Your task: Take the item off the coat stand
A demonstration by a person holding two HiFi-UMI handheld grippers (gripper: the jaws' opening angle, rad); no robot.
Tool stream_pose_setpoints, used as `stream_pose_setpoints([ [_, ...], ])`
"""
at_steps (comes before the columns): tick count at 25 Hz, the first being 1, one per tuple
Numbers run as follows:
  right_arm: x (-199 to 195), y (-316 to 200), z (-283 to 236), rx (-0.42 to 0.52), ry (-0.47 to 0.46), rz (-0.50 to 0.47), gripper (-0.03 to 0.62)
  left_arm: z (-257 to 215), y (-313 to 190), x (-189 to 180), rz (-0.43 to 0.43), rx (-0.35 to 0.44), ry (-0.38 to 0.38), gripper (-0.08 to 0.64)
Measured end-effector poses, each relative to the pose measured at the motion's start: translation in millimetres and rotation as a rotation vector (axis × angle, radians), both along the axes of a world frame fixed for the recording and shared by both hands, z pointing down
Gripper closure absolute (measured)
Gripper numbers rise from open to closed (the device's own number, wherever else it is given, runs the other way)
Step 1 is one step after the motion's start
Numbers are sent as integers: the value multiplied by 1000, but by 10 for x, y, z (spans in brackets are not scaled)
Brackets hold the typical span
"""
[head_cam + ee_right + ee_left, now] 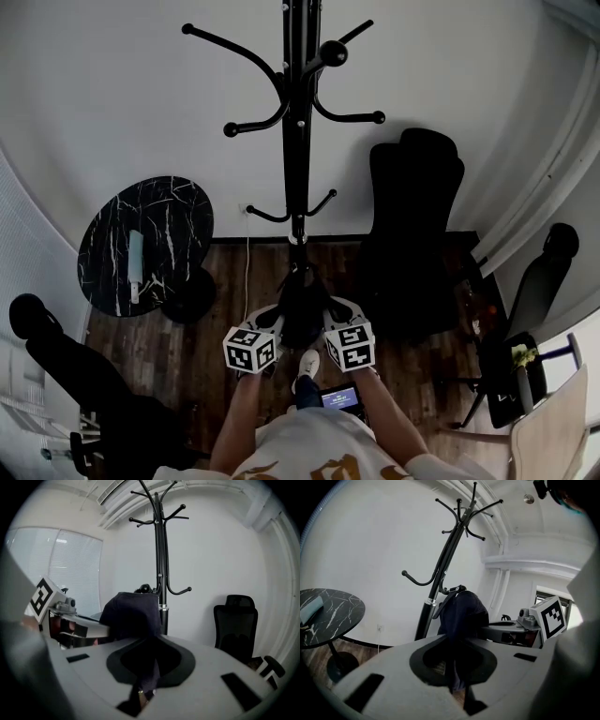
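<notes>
Holds a dark navy fabric item (pixel 302 302) with both grippers, low in front of the pole of the black coat stand (pixel 298 141). Pinches it with the left gripper (pixel 278 319) from the left and the right gripper (pixel 330 317) from the right, marker cubes toward the person.

In the left gripper view, shows jaws drawn nearly together on a fold of the item (pixel 461 613). Runs the cloth down into the narrow gap of the left gripper (pixel 457 686), with the bulk bulging above and beyond the tips, right beside the stand (pixel 440 578). Shows a strap (pixel 443 599) close to a lower hook; cannot tell whether it hangs there.

In the right gripper view, likewise clamps a narrow gap on the item (pixel 131 613), with cloth trailing between the jaws of the right gripper (pixel 143 686) and the stand (pixel 162 573) just behind.

Leaves a round marble table (pixel 141 234) to the left and a black office chair (pixel 412 216) to the right, both well apart.
</notes>
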State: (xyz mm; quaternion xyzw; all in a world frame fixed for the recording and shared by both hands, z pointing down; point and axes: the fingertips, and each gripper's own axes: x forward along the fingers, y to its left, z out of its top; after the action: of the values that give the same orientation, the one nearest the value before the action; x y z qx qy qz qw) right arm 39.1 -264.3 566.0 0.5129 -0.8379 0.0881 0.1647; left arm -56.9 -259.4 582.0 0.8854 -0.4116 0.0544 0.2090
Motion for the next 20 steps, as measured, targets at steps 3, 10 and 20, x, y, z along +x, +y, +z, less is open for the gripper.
stream_pose_setpoints([
  [3,0,72,-35,5,-2,1,561,-34,70,-3,0,3,10,531],
  [10,-52,272,-110,14,-8,-5,563,-81,272,-59,-24,-3,67,531],
  [20,-103,467,-248,32,-27,-18,562,-220,486,-119,-61,23,91,531],
])
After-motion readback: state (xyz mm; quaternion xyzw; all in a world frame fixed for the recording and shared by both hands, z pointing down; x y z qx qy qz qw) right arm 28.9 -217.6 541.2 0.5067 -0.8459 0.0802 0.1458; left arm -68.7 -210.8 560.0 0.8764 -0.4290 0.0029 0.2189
